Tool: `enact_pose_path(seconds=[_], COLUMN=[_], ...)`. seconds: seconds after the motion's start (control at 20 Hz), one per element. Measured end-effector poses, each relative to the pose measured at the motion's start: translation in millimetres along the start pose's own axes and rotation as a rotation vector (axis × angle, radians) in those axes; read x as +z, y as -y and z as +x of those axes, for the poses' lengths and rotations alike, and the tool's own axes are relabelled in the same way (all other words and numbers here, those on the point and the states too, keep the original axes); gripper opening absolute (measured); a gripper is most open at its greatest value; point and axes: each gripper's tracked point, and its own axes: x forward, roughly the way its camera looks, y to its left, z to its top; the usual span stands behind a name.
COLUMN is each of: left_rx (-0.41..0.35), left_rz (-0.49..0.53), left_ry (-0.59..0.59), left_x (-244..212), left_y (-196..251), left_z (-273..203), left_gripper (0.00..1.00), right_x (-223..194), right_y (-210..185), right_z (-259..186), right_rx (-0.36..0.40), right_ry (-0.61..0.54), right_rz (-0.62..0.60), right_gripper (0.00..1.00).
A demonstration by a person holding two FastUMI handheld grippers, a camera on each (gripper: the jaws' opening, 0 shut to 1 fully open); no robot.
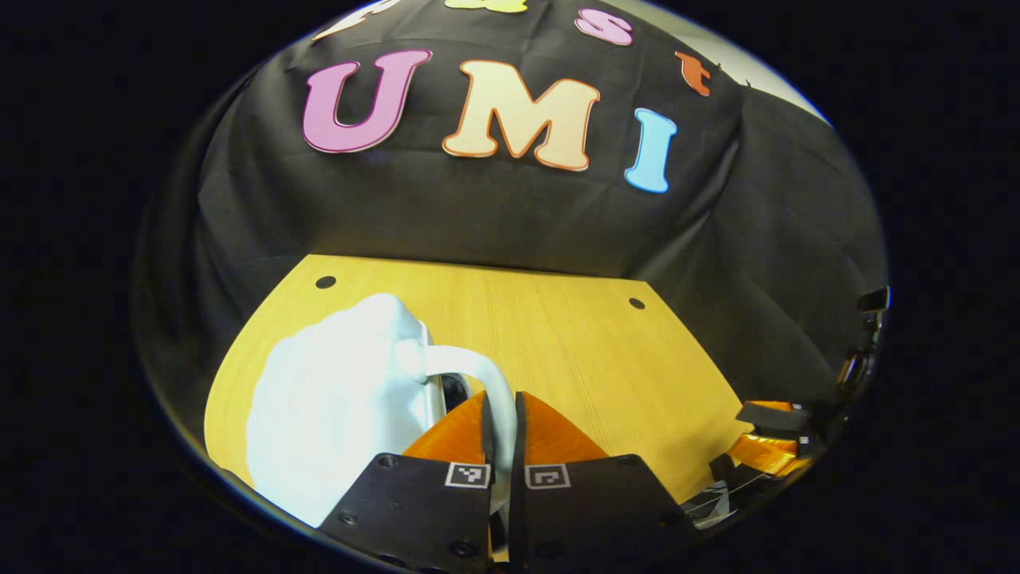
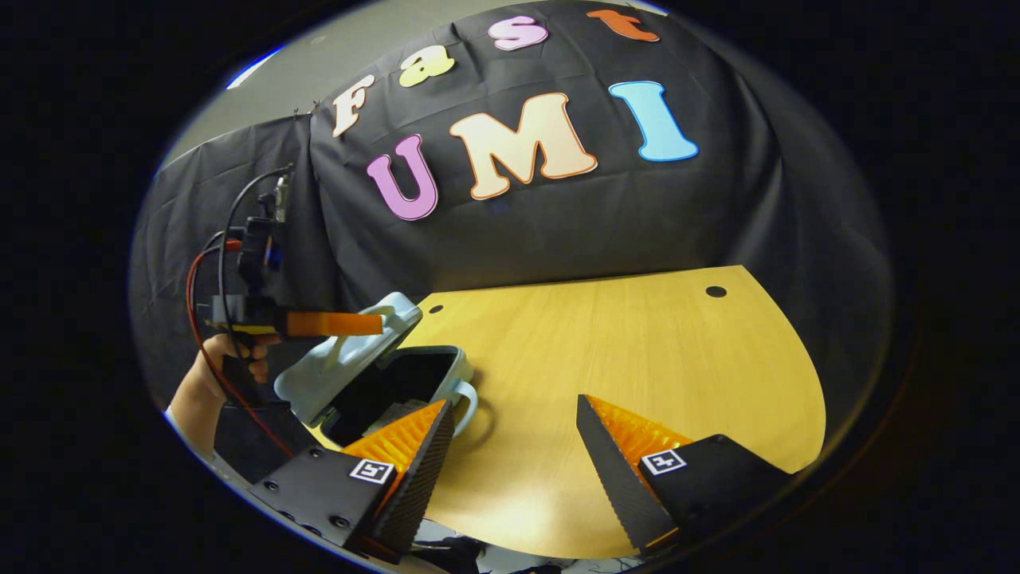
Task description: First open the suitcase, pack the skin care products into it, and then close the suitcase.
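The pale blue suitcase (image 2: 351,363) stands at the table's left end in the right gripper view. Its lid (image 2: 339,351) is tilted partway up over the dark inside, and I cannot make out what lies in there. My left gripper (image 1: 502,430) is shut on the lid's white handle (image 1: 478,371), which runs between its fingers; the lid's shell (image 1: 335,399) lies to the left. A hand (image 2: 231,351) holds that left gripper (image 2: 335,323) at the lid's upper edge. My right gripper (image 2: 511,406) is open above the table, just right of the suitcase, with nothing in it.
The wooden table (image 2: 637,351) has bare board right of the suitcase and two small round holes near its far edge. Black cloth hangs behind and beside it. The right gripper (image 1: 773,430) shows at the table's right edge in the left gripper view.
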Motion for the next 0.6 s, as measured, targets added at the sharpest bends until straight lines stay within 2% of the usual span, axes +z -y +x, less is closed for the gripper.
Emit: enact_pose_path(seconds=[0.15, 0.3, 0.4, 0.55, 0.6], left_rx=[0.046, 0.076, 0.066, 0.087, 0.102], left_rz=[0.023, 0.011, 0.004, 0.009, 0.017], left_ry=[-0.051, -0.094, -0.037, 0.083, 0.135], left_x=[-35.4, -62.6, -54.9, -25.1, -9.9], left_y=[14.1, 18.0, 27.2, 26.5, 27.9], left_z=[26.0, 48.4, 48.8, 36.3, 26.4], left_gripper=[0.05, 0.12, 0.19, 1.00, 0.93], right_x=[0.4, 5.6, 13.3, 31.6, 46.2], right_y=[26.3, 43.9, 47.5, 45.9, 42.0], right_z=[-11.8, -18.1, -19.9, -15.7, -16.5], right_rx=[-0.018, -0.041, -0.055, -0.080, -0.087], right_ry=[-0.008, 0.001, 0.018, 0.063, 0.104], right_rz=[-0.004, 0.029, 0.047, 0.056, 0.054], right_gripper=[0.97, 0.97, 0.97, 0.98, 0.98])
